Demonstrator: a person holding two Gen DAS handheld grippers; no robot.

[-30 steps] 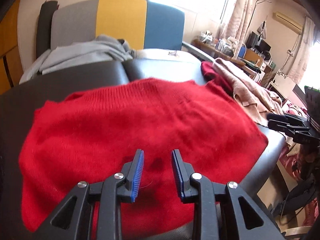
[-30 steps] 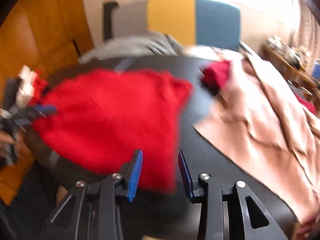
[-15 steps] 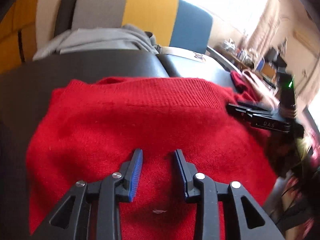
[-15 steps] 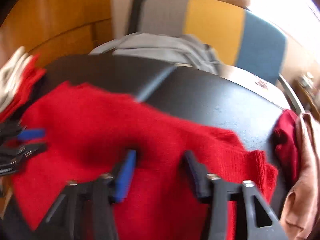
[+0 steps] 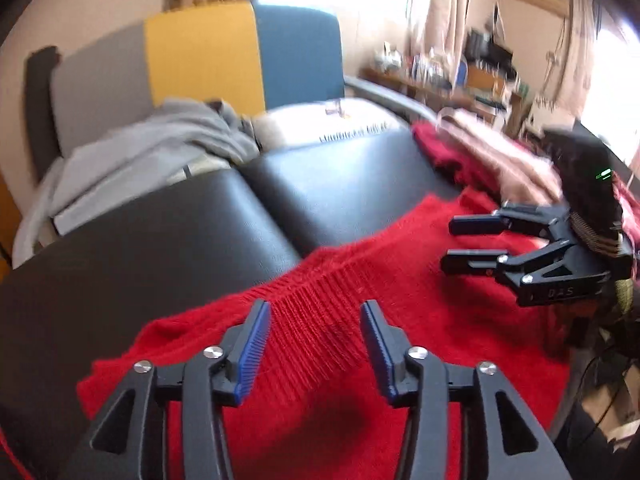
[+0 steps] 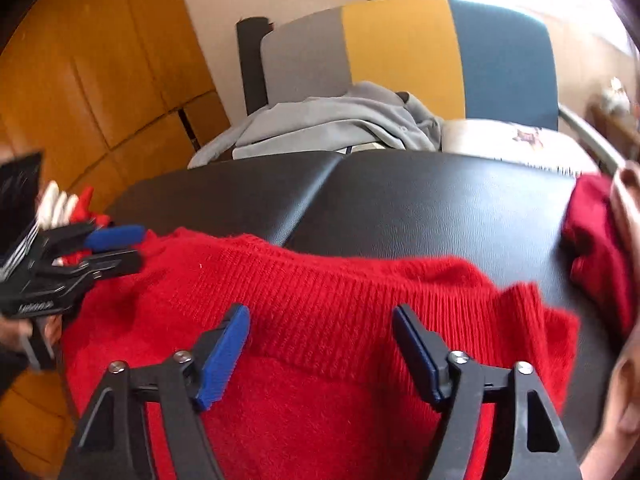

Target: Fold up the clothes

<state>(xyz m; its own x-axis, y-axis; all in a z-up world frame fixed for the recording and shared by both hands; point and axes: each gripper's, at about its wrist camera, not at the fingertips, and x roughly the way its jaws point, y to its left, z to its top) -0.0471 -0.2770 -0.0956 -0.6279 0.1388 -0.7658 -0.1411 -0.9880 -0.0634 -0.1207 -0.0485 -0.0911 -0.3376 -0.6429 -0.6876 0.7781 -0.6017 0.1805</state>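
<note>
Black padded desk (image 6: 420,200) carries a red knit sweater (image 6: 320,280), spread flat on its near part. Both tools hover above the ribbed hem: left tool (image 5: 316,344) with fingers spread, right tool (image 6: 320,348) spread wider. Grey clothes (image 6: 340,120) lie behind, on a chair.

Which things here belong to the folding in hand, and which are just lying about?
In the job:
red sweater
left gripper, open
right gripper, open
black padded table

Lying about:
grey garment
pink garment
dark red garment
tricolour chair
</note>
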